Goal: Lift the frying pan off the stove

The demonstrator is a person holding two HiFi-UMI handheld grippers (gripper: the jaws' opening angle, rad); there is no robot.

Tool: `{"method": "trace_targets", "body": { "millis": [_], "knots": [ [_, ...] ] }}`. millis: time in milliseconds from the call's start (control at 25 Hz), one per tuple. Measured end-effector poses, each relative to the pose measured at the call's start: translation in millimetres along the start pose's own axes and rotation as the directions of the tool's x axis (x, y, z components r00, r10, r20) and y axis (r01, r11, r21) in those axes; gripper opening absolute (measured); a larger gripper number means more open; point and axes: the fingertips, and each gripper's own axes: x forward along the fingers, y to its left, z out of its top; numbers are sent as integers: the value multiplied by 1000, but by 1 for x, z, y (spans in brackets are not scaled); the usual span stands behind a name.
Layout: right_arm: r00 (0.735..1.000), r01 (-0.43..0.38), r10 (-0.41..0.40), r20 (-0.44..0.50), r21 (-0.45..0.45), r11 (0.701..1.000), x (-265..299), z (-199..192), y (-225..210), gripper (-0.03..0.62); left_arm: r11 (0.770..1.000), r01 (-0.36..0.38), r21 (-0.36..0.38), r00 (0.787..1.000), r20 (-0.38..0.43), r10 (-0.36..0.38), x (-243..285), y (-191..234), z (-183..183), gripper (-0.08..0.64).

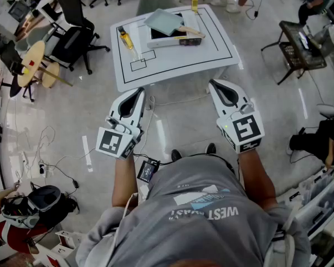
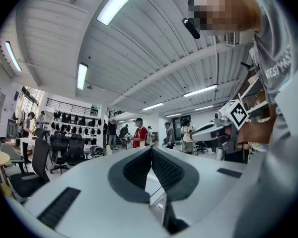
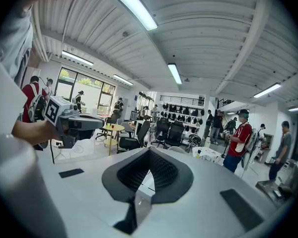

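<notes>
In the head view a grey-blue frying pan (image 1: pixel 165 21) with a wooden handle rests on a white and black stove (image 1: pixel 176 40), on the white table (image 1: pixel 211 54) ahead of me. My left gripper (image 1: pixel 139 91) and right gripper (image 1: pixel 212 83) are held side by side over the floor, short of the table's near edge and well apart from the pan. Both are shut with nothing between their jaws. In the left gripper view the pads (image 2: pixel 139 168) meet at the tip, and in the right gripper view the pads (image 3: pixel 161 171) meet too. Both cameras point up towards the ceiling.
A yellow bottle (image 1: pixel 126 39) lies on the table's left part and another bottle (image 1: pixel 195 1) stands at its far edge. Office chairs (image 1: pixel 72 35) and a round wooden table (image 1: pixel 31 63) are at the left, a black cart (image 1: pixel 298 44) at the right. Cables (image 1: pixel 55 166) trail on the floor.
</notes>
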Motion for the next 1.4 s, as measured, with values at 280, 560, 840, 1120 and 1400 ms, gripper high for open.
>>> {"method": "trace_targets", "body": {
  "millis": [280, 560, 840, 1120, 1400],
  "knots": [
    [1000, -9, 9, 1, 11, 1000, 8, -8, 3, 9, 1000, 6, -6, 1000, -3, -6, -2, 6, -7, -2],
    [1000, 12, -12, 12, 30, 999, 10, -4, 7, 11, 1000, 23, -17, 1000, 2, -23, -8, 9, -8, -2],
    [1000, 20, -20, -14, 33, 999, 10, -12, 6, 11, 999, 42, -34, 999, -6, -43, -6, 6, -18, -2],
    [1000, -19, 19, 1, 46, 999, 31, -11, -18, 11, 999, -17, -33, 999, -29, 16, 4, 16, -16, -2],
    [994, -102, 100, 40, 30, 994, 63, -5, -48, 11, 996, -94, -8, 995, -38, 93, 29, 23, -11, -2]
  ]
}}
